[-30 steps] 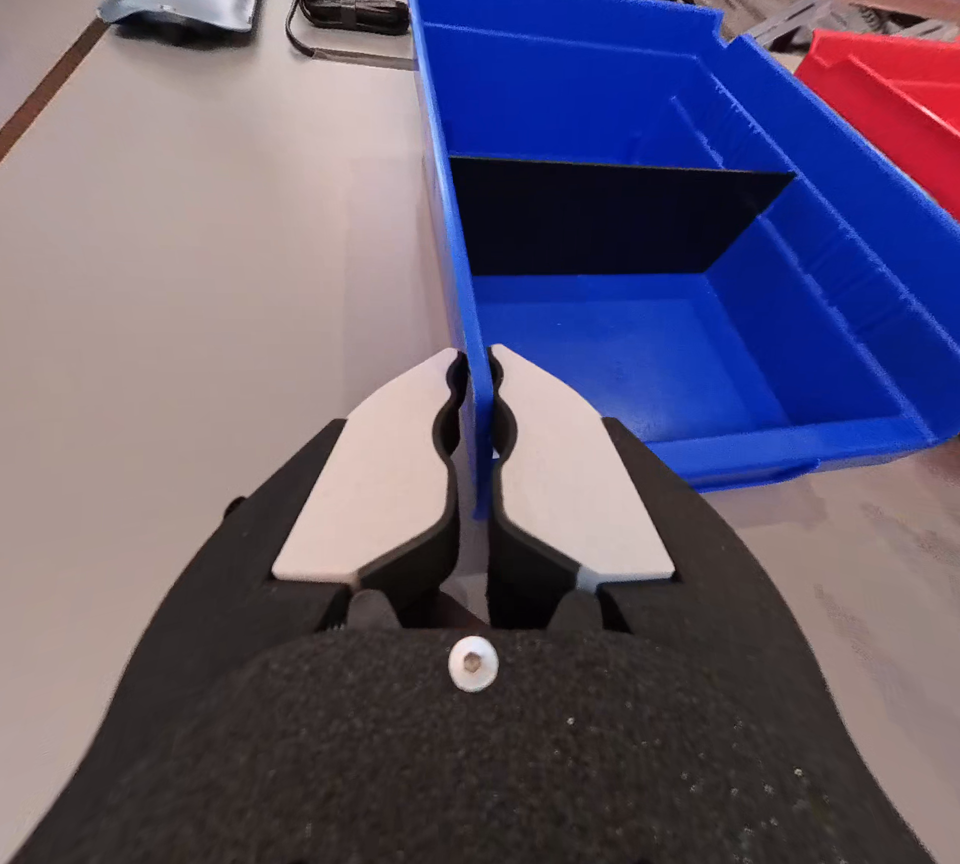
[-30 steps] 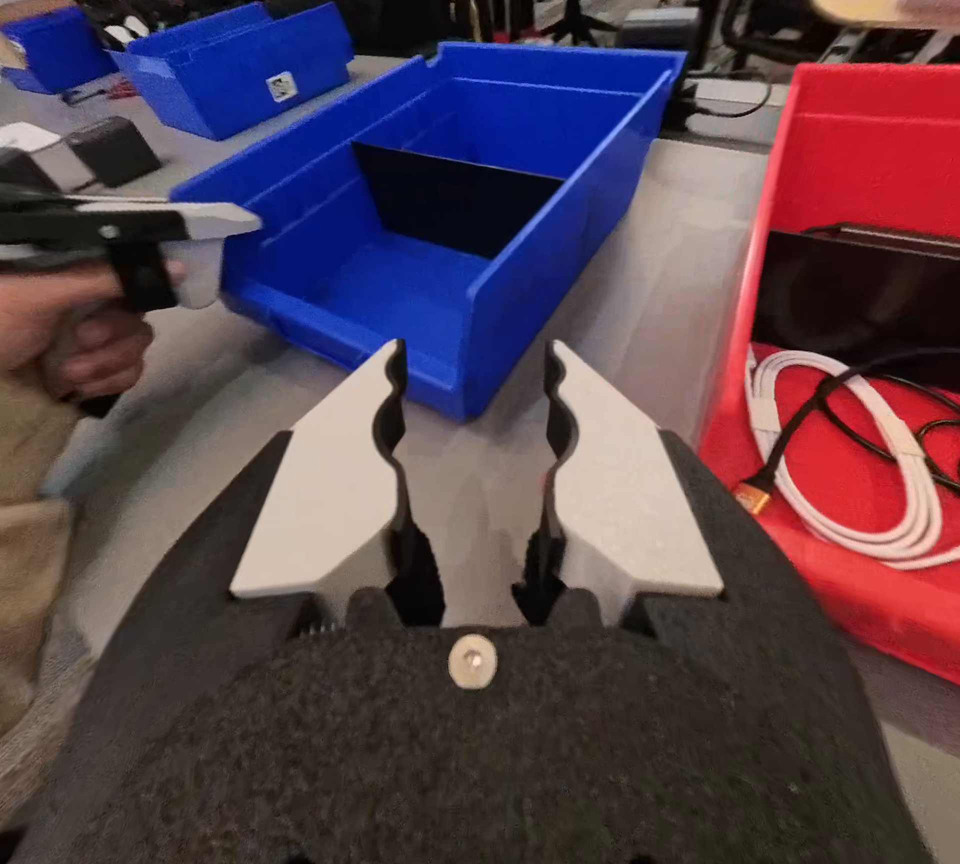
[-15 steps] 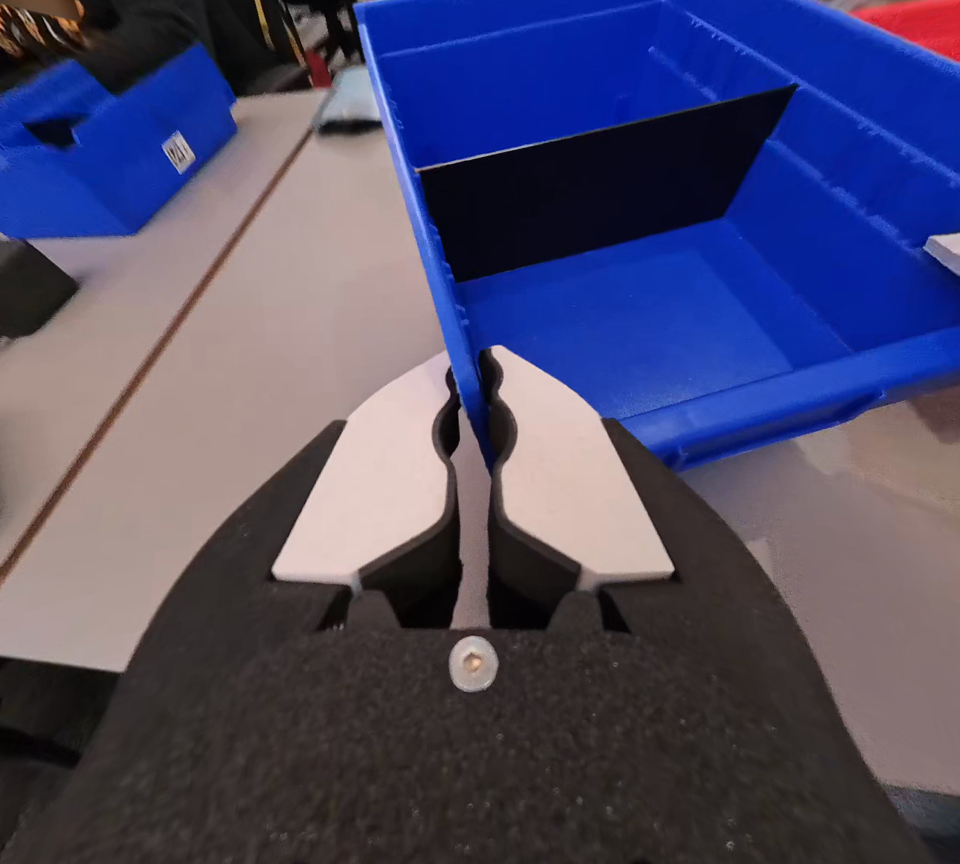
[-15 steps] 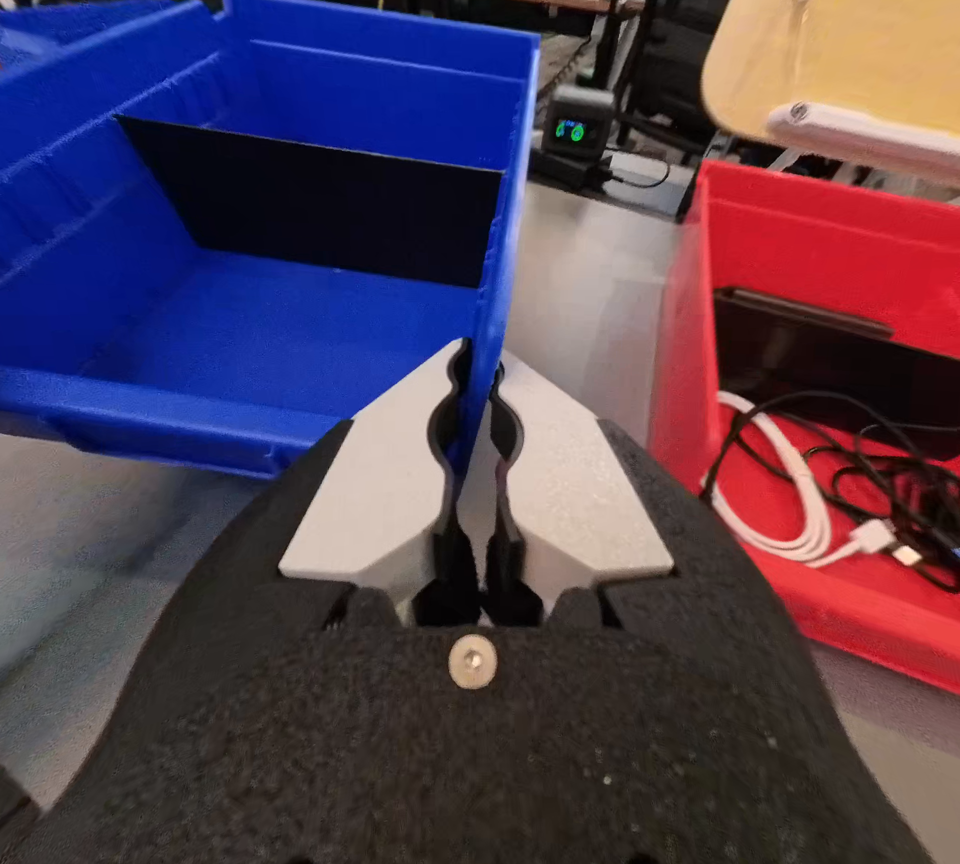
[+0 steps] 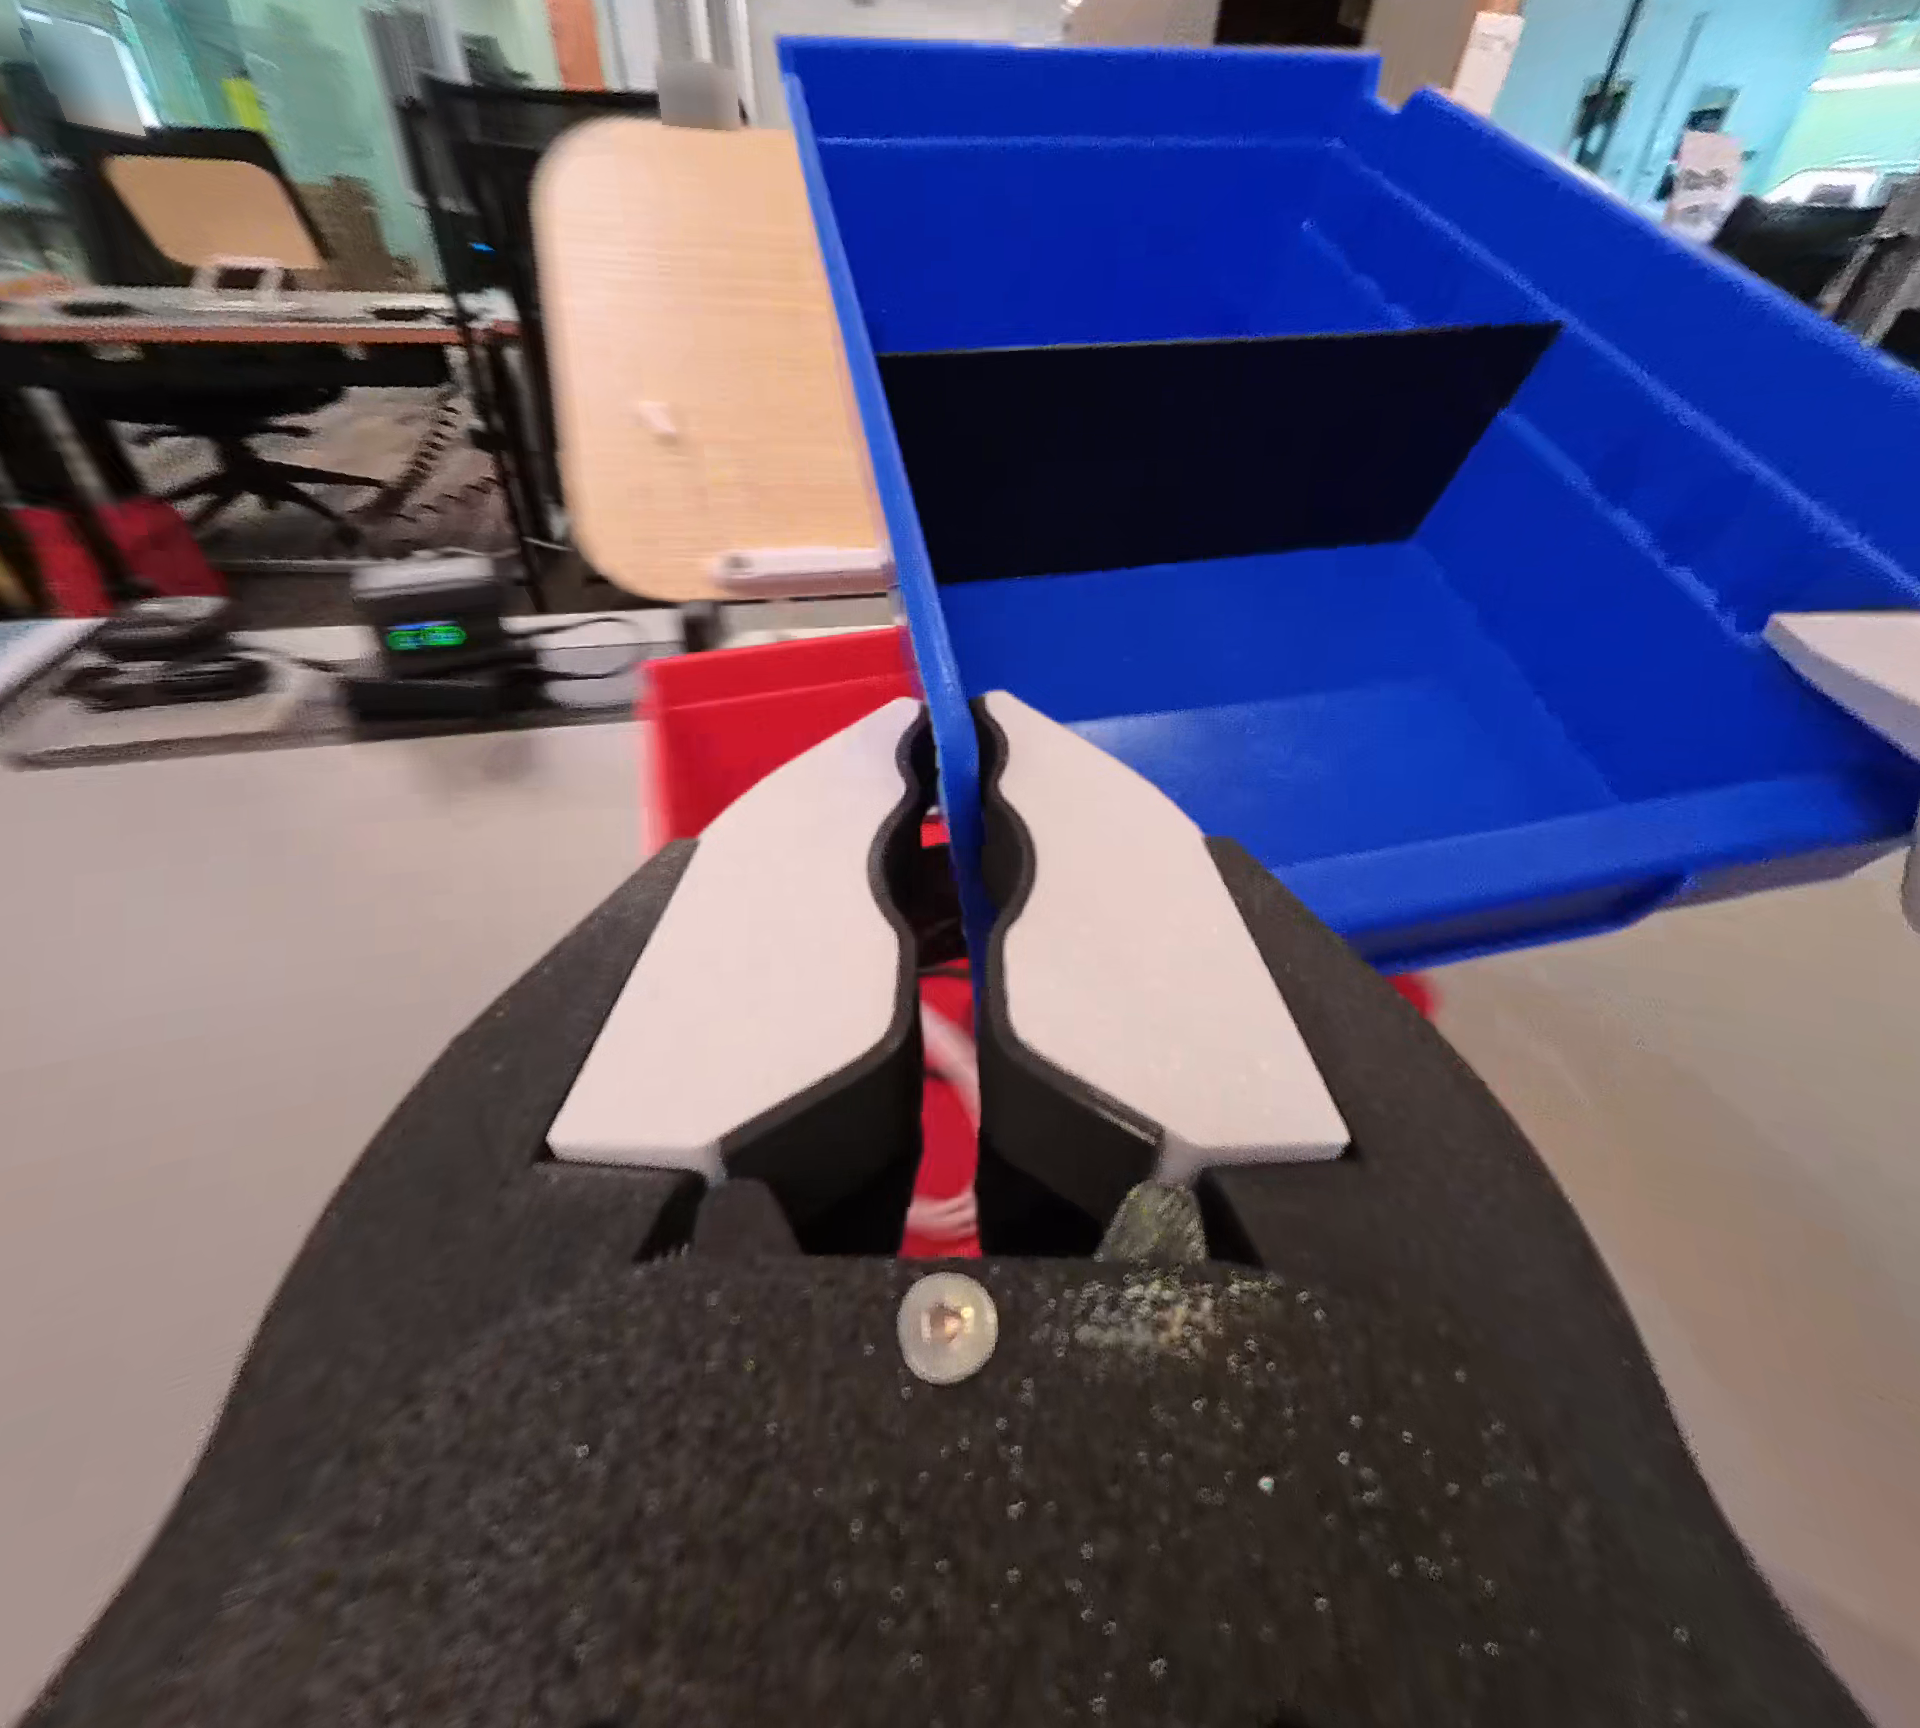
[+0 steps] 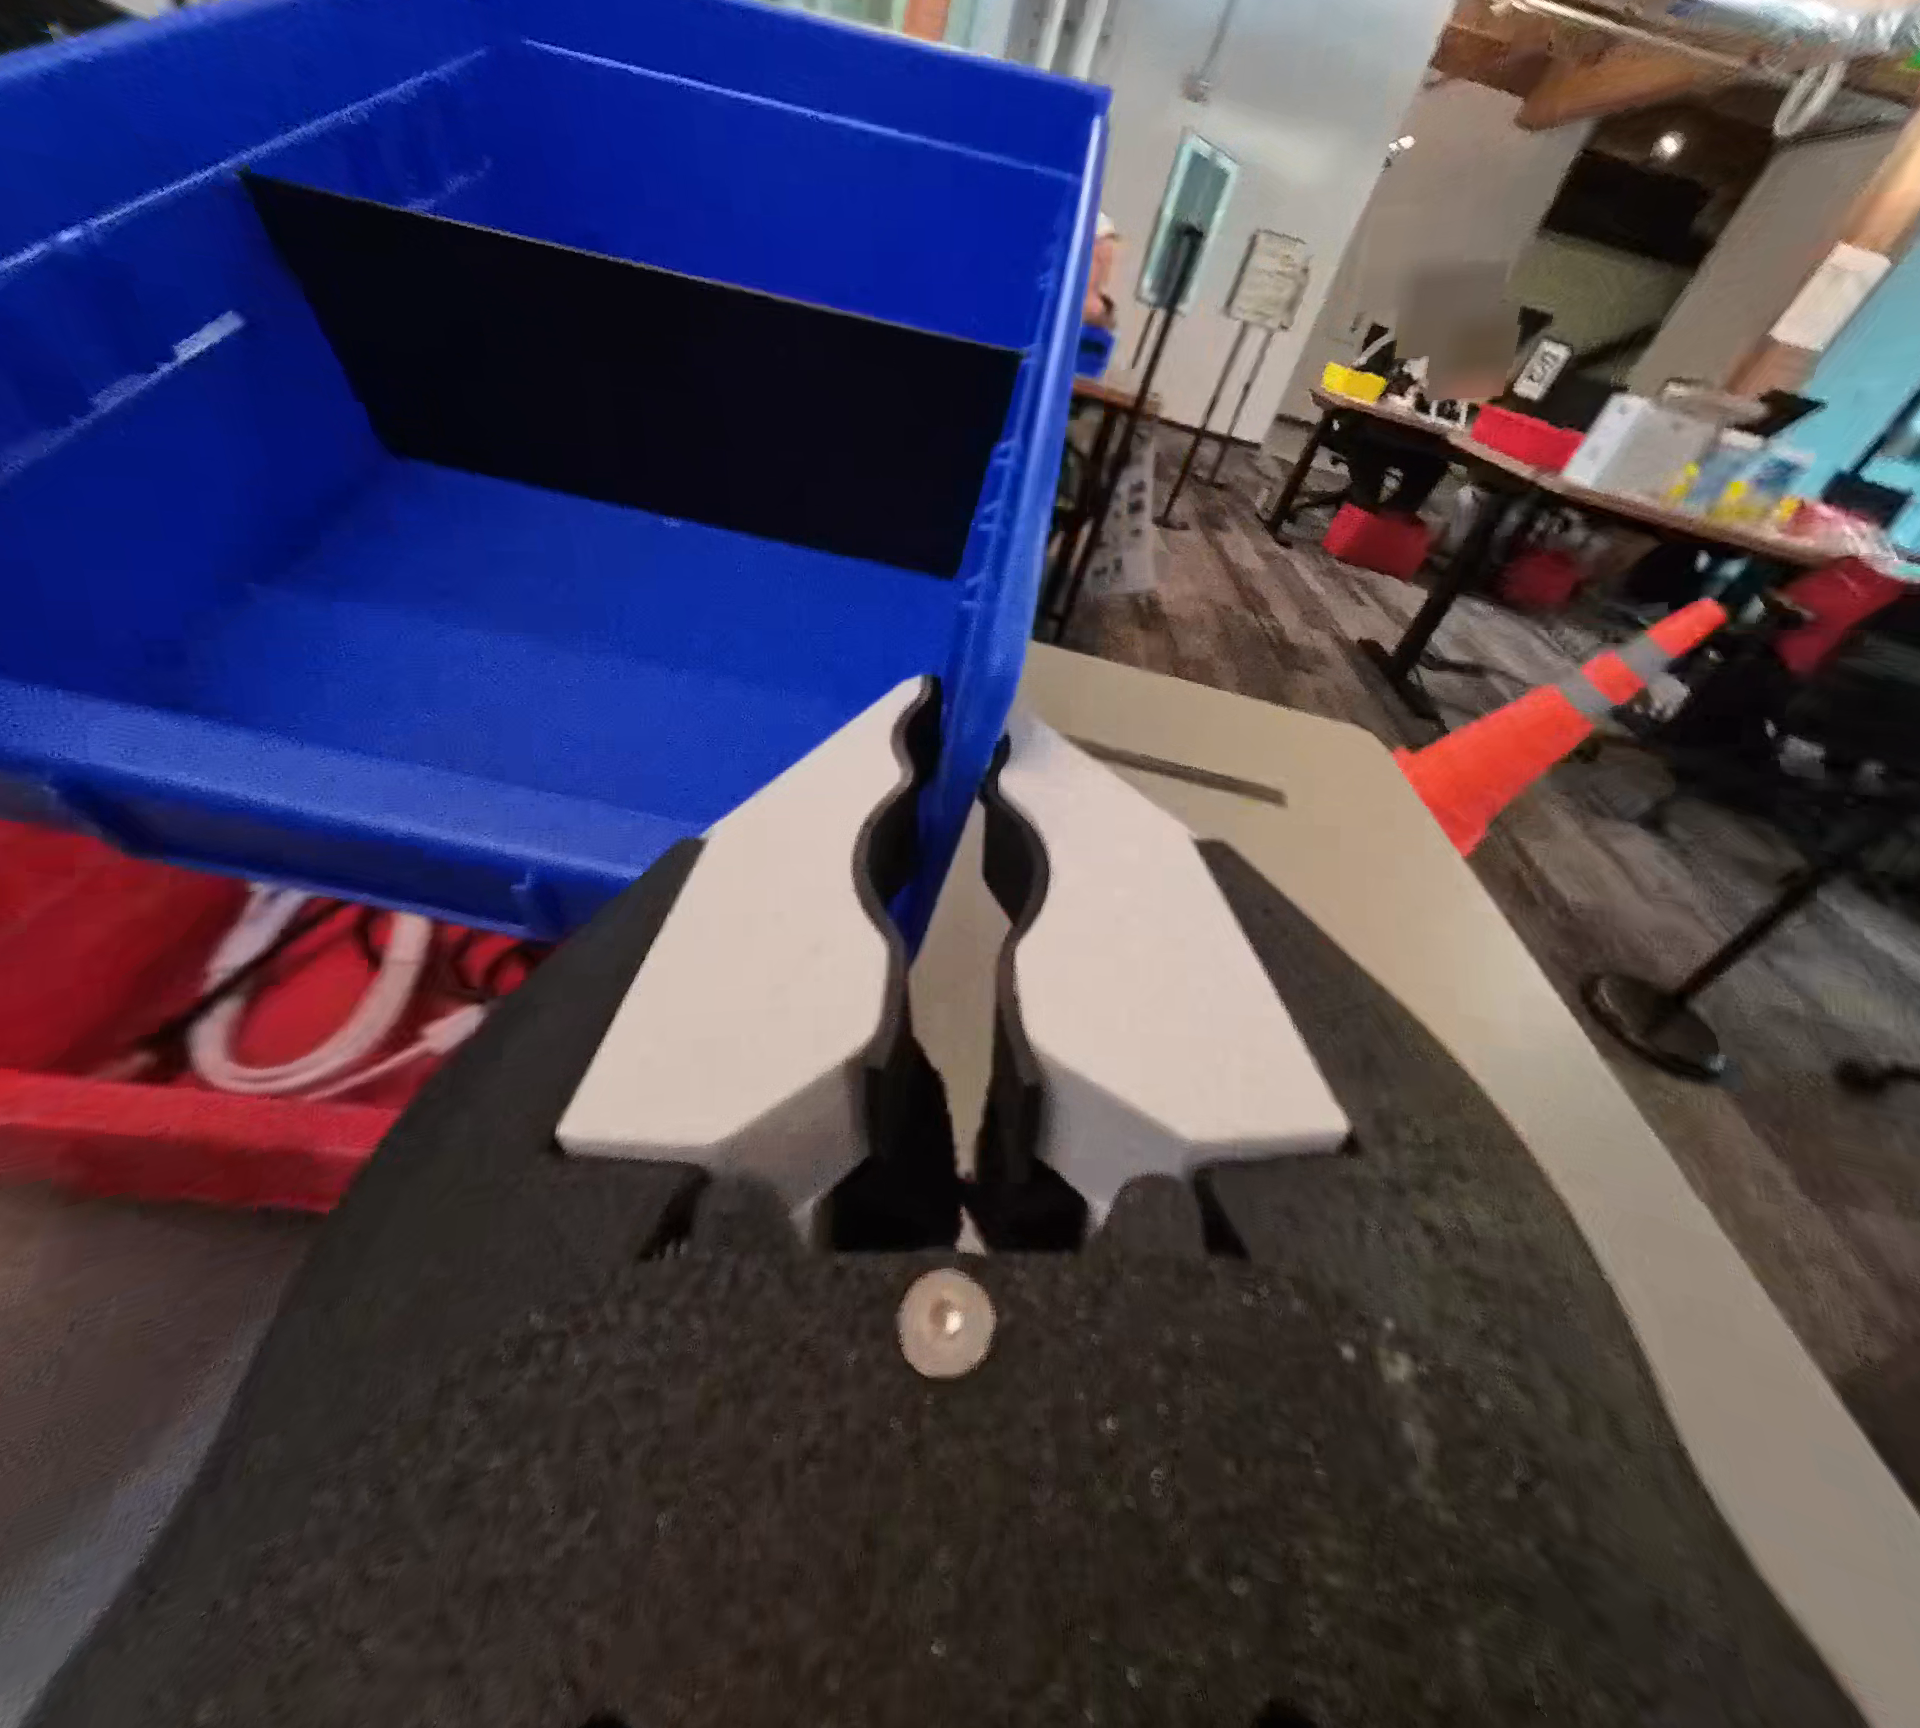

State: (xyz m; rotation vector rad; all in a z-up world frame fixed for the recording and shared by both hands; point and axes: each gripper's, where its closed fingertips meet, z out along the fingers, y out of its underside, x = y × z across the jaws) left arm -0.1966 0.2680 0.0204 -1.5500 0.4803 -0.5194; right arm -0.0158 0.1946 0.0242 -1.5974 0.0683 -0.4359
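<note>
Your left gripper [image 5: 954,748] is clamped on the left side wall of the blue bin [image 5: 1299,722], and your right gripper [image 6: 961,738] pinches the opposite wall, so the bin [image 6: 499,670] hangs tilted in the air between them, above the red bin [image 6: 156,1128]. A black divider [image 5: 1164,452] splits it across.

Only the right view shows the white cable [image 6: 312,1044] coiled in the red bin, the table [image 6: 1299,899] edge and an orange cone [image 6: 1538,722] on the floor beyond. Only the left view shows open tabletop [image 5: 260,951] to the left and the other gripper's tip [image 5: 1860,670] at the far wall.
</note>
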